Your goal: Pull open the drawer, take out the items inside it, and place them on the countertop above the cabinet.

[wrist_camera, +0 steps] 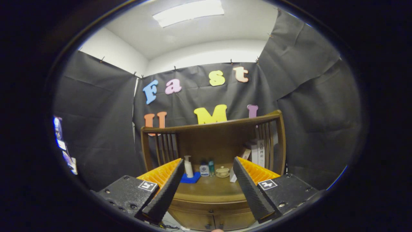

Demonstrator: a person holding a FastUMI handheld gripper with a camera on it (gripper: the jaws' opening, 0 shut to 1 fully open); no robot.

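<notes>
A brown wooden cabinet stands ahead of me, with a slatted rail around the back and sides of its countertop. Below the top, two closed drawer fronts sit side by side, each with a small knob. My gripper is open and holds nothing. It hovers in front of the cabinet and a little above the countertop, well short of the drawers. The inside of the drawers is hidden.
At the back of the countertop stand a white pump bottle on a blue cloth, two small bottles, a lidded cup on a saucer and some boxes by the right rail. Black cloth walls surround the cabinet.
</notes>
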